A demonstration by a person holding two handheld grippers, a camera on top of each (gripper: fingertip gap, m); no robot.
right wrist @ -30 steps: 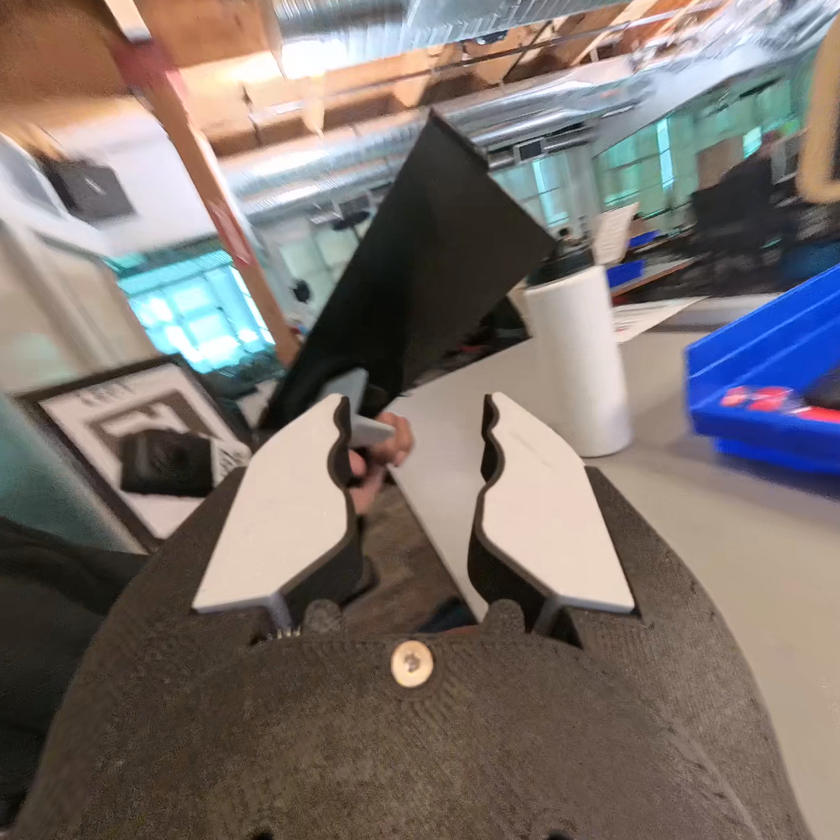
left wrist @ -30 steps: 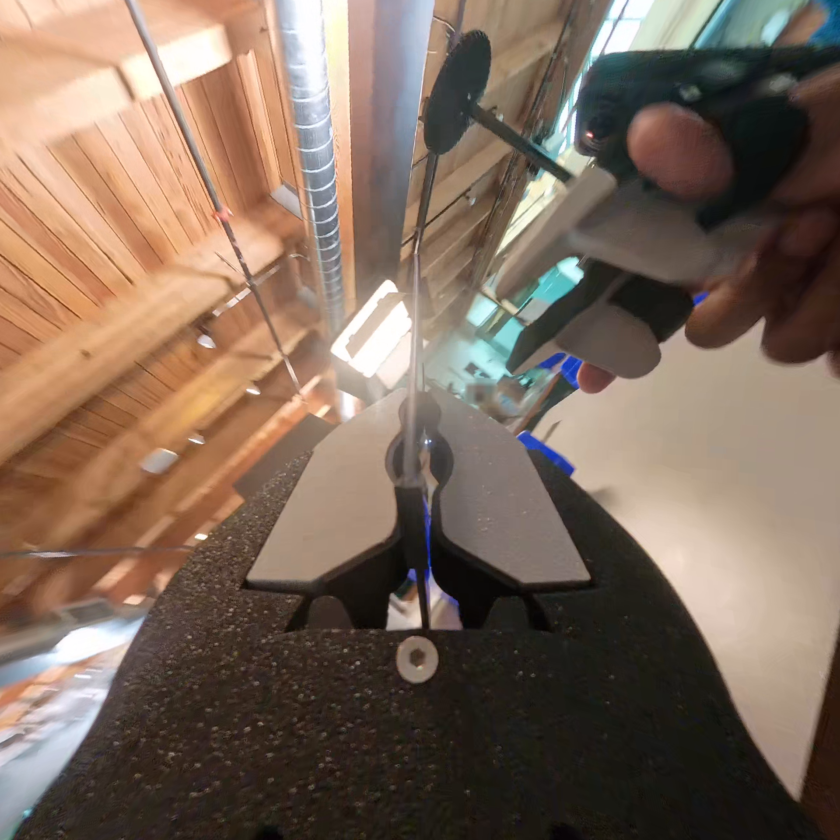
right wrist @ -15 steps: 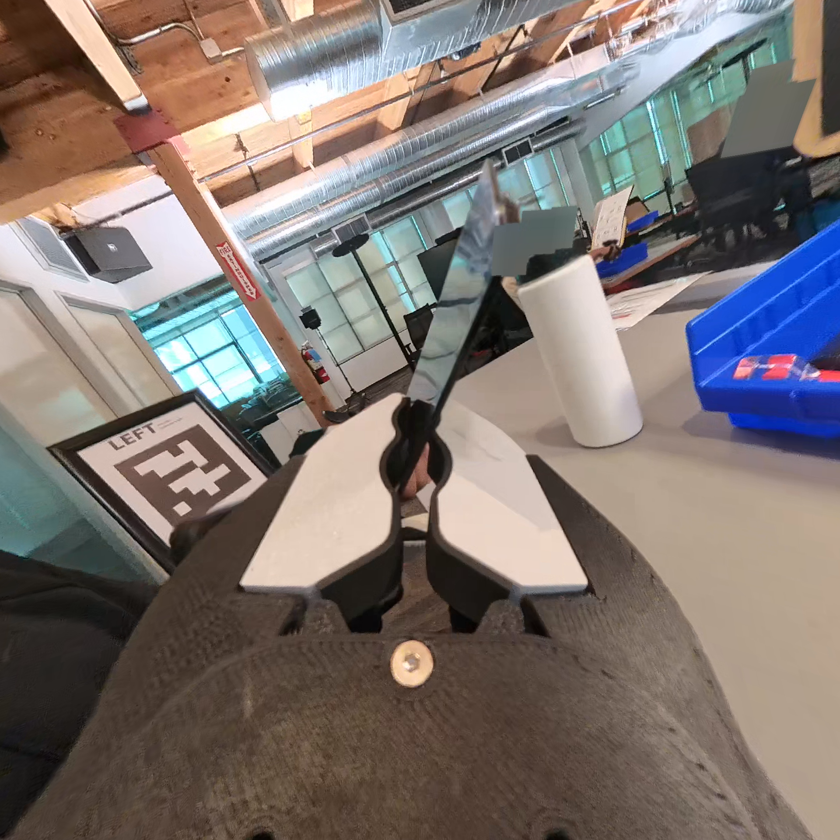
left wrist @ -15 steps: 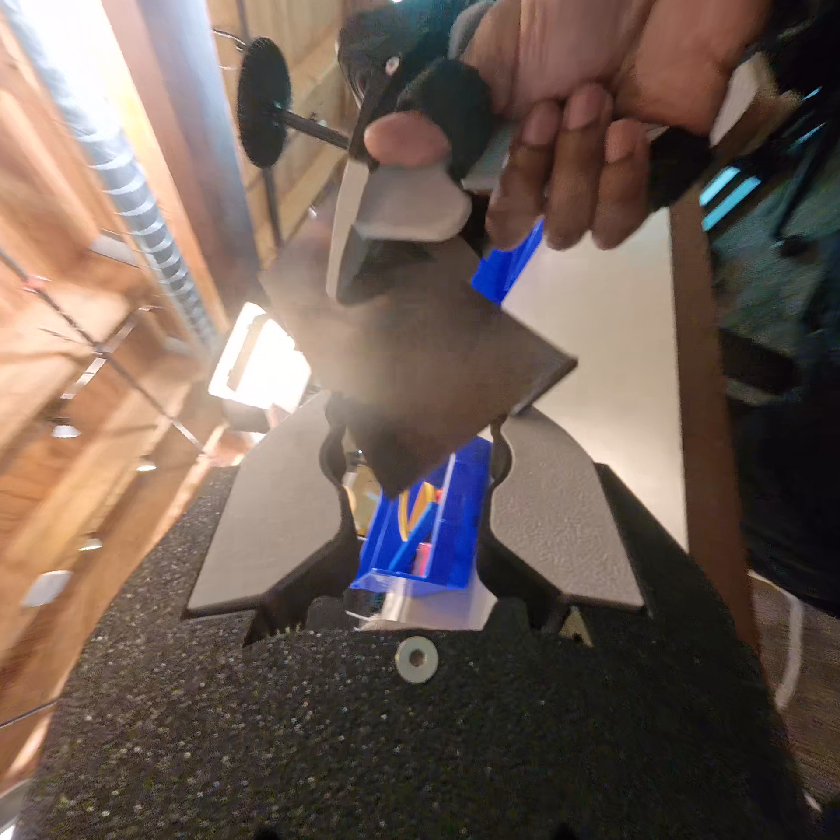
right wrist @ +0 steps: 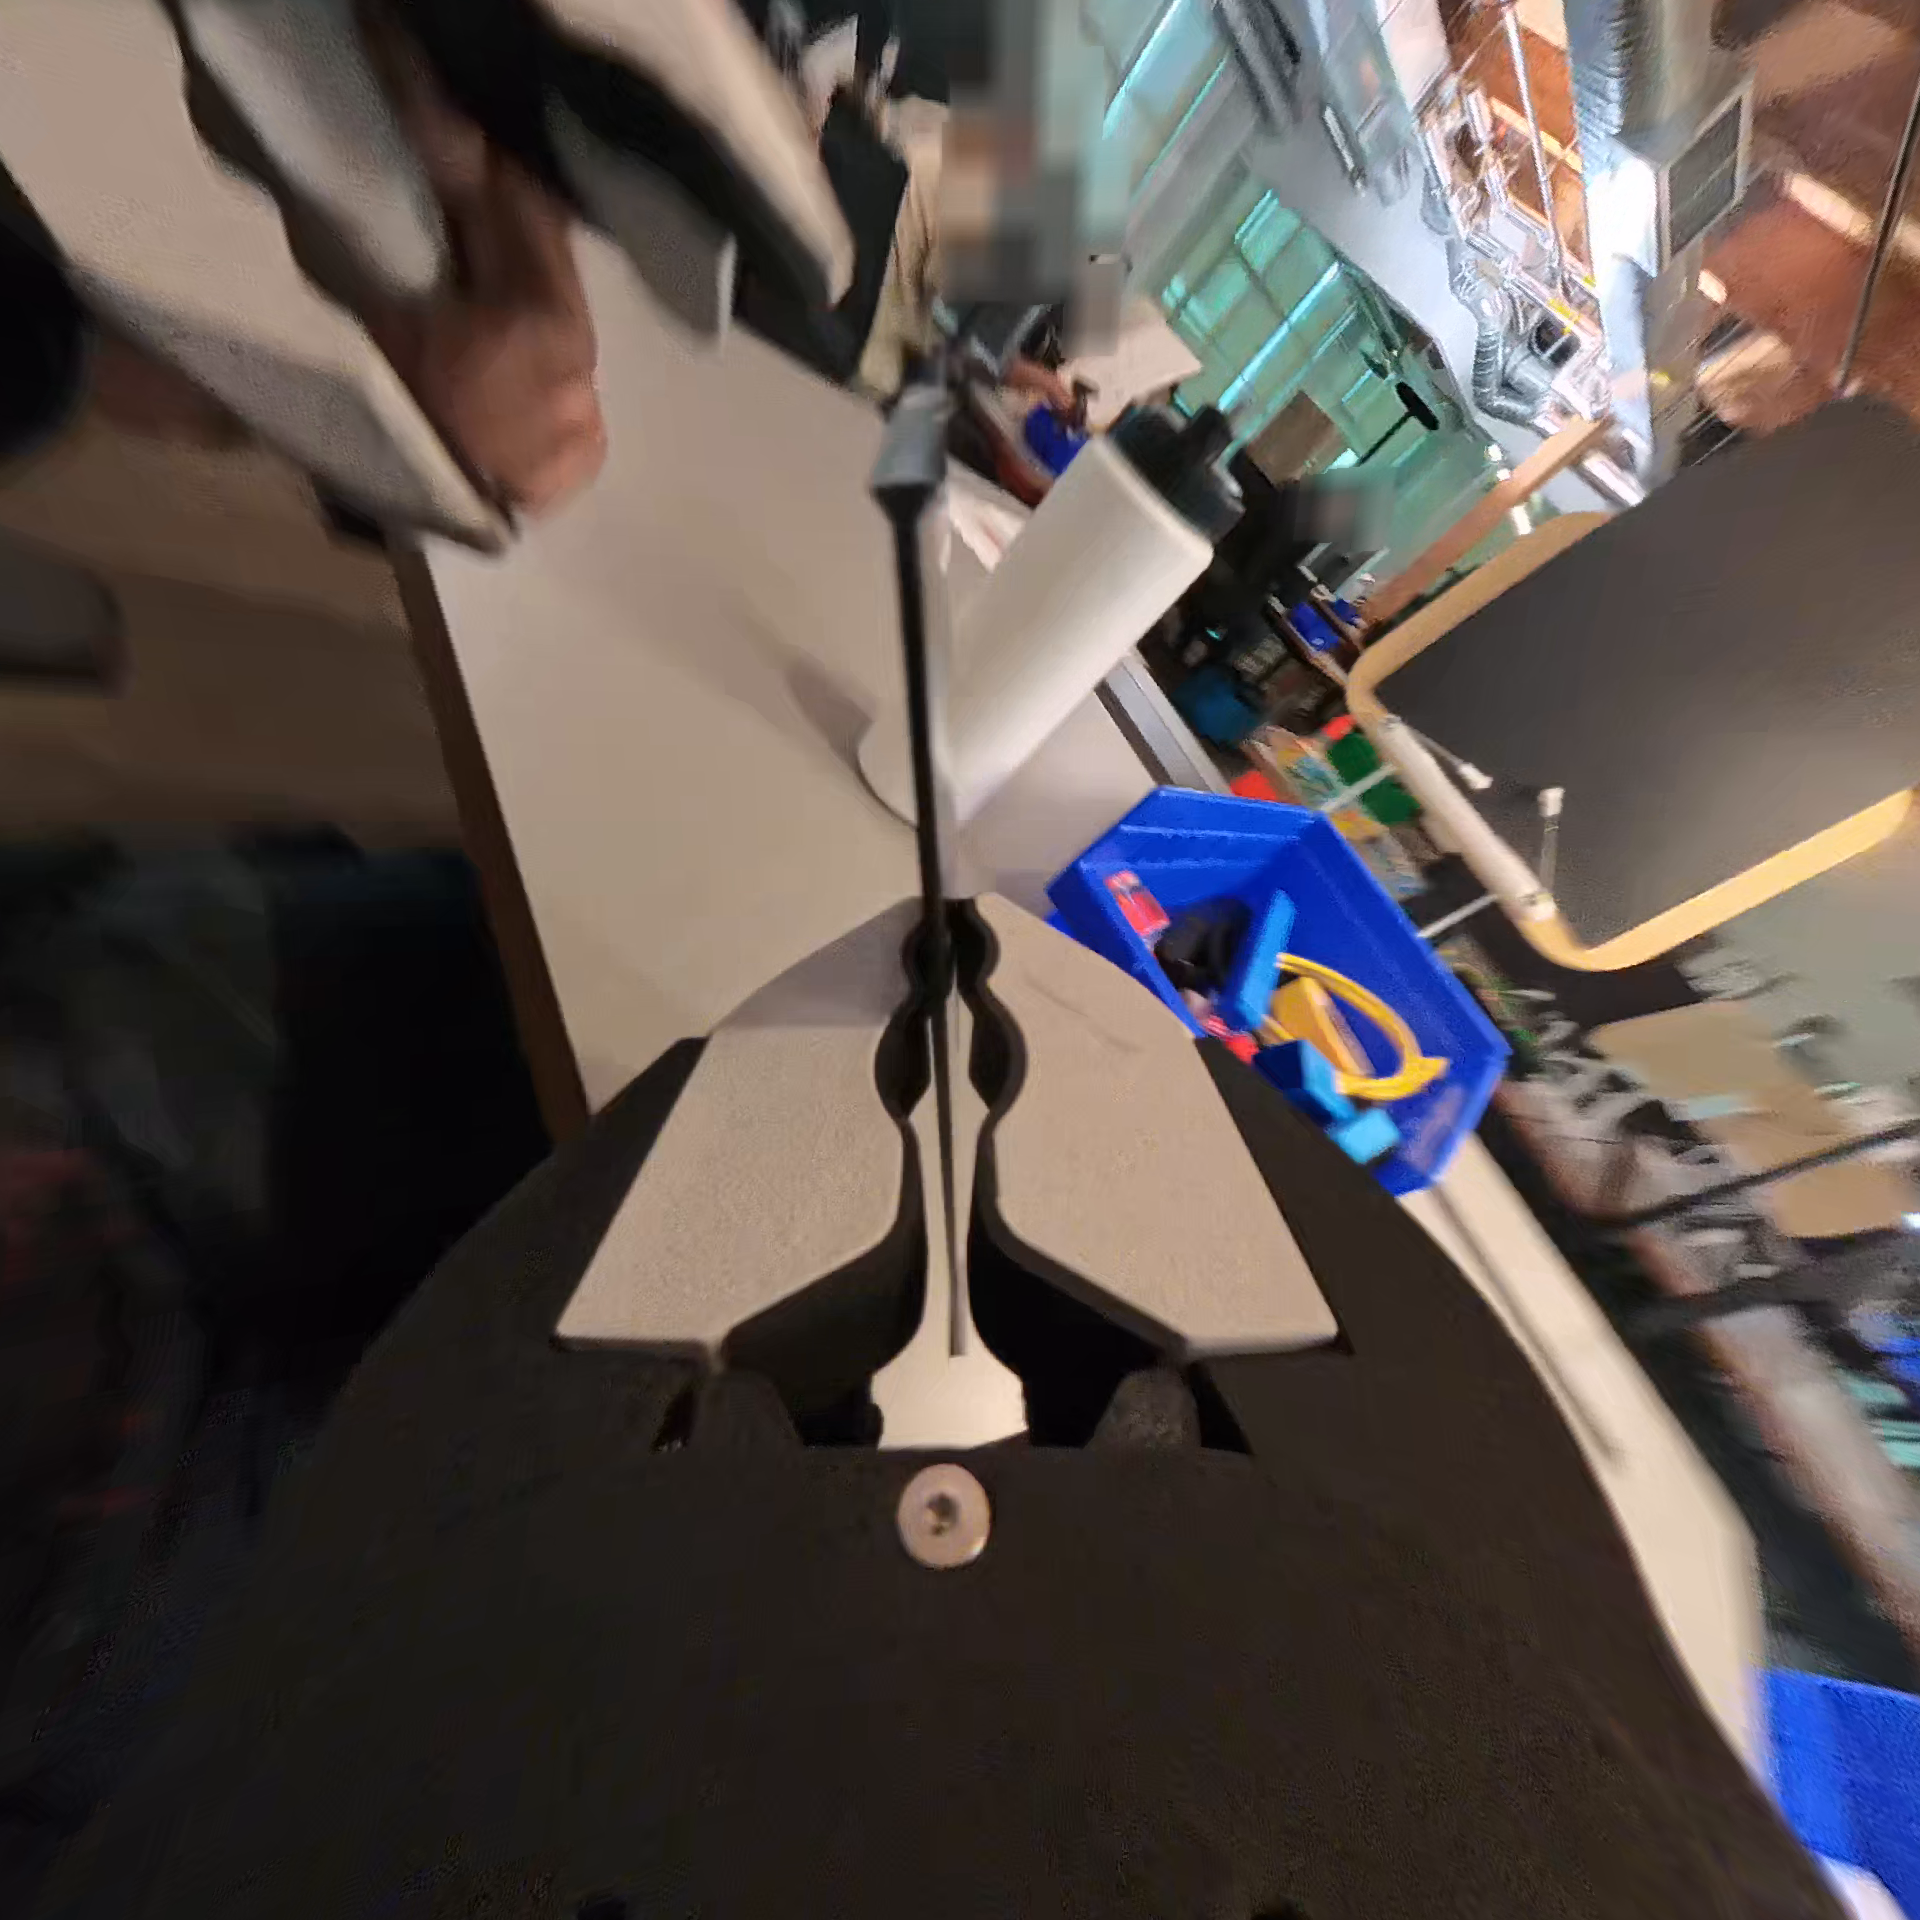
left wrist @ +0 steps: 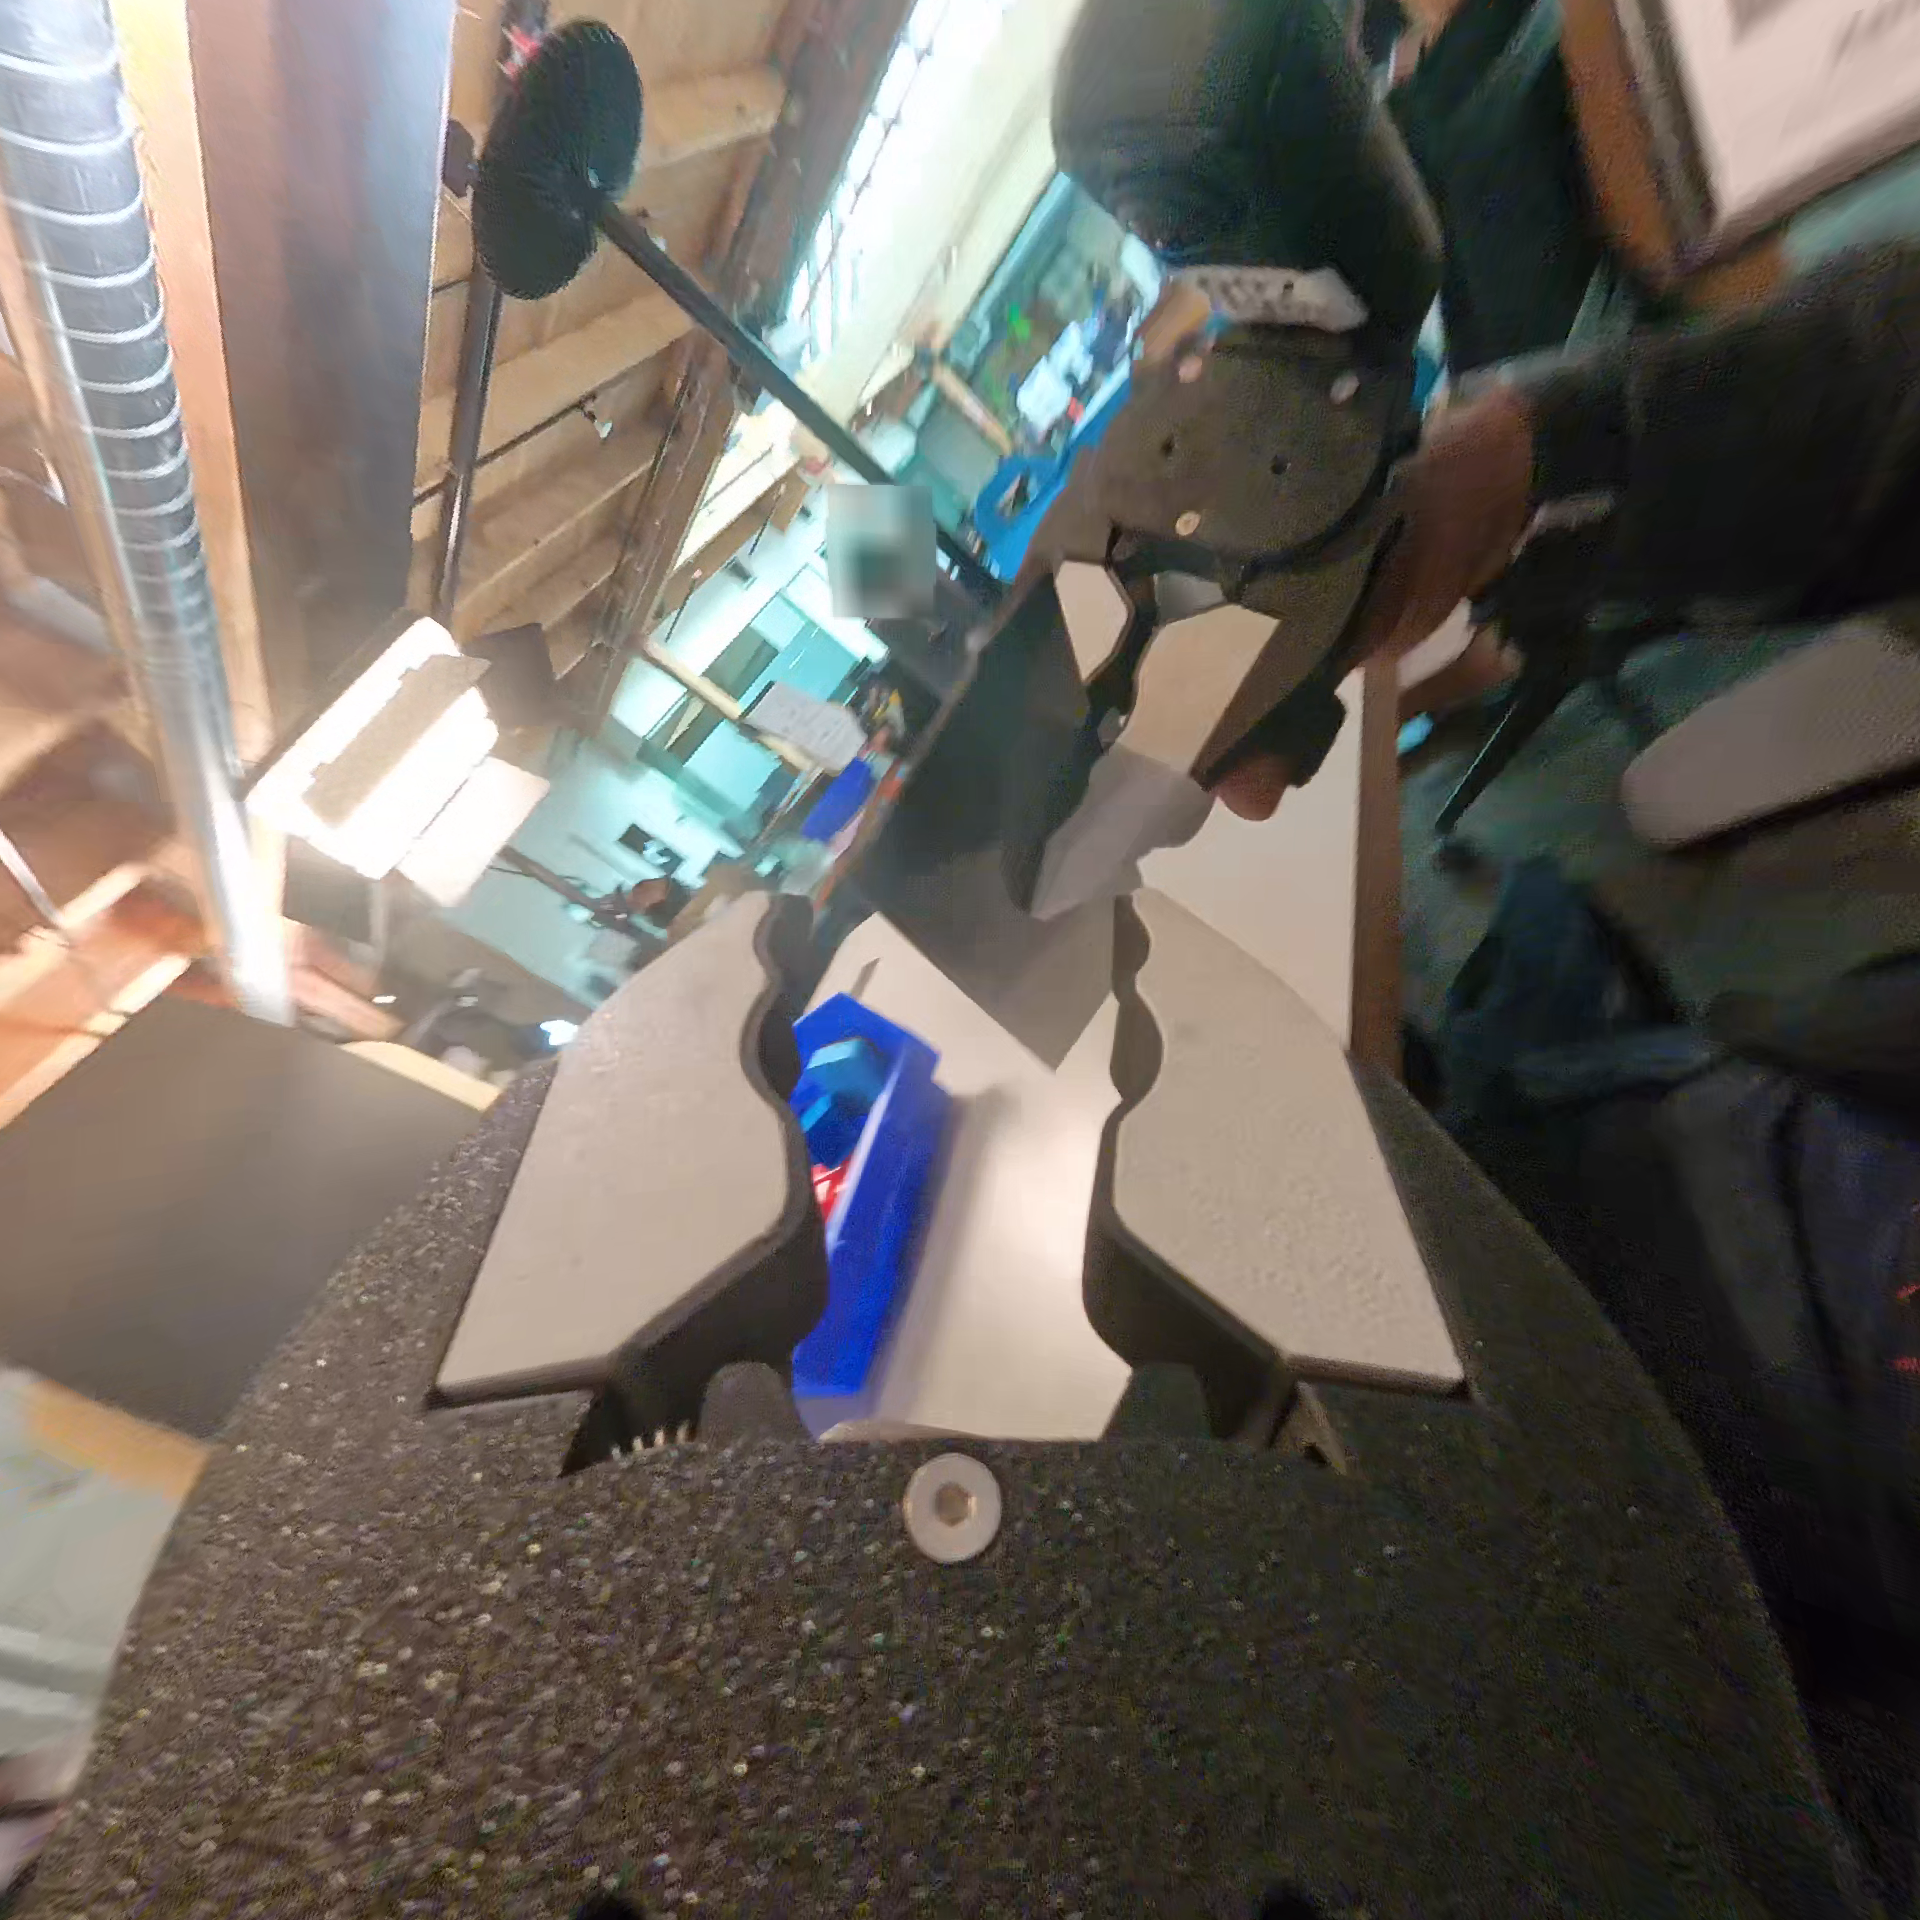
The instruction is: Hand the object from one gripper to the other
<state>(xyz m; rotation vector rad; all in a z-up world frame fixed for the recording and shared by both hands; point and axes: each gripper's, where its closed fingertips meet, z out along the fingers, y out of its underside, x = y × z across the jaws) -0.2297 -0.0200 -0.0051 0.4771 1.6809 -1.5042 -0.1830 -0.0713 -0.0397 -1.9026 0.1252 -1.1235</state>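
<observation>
The object is a thin, dark, glossy flat plate. My right gripper is shut on it; in the right wrist view the plate shows edge-on, sticking straight out from the fingertips. In the left wrist view the right gripper holds the plate by one side, just ahead of my left gripper. The left gripper is open and empty, and the plate's lower corner hangs between its fingertips without touching them. The left gripper's fingers show blurred at the top left of the right wrist view.
A grey table with a wooden edge lies below. A blue bin of small parts and a white roll stand on it. The bin also shows in the left wrist view. A dark-topped table is at the right.
One second ago the left gripper was shut on the plate and the right was open. The right then shut on it, the left opened, and both grippers have since turned and drawn apart.
</observation>
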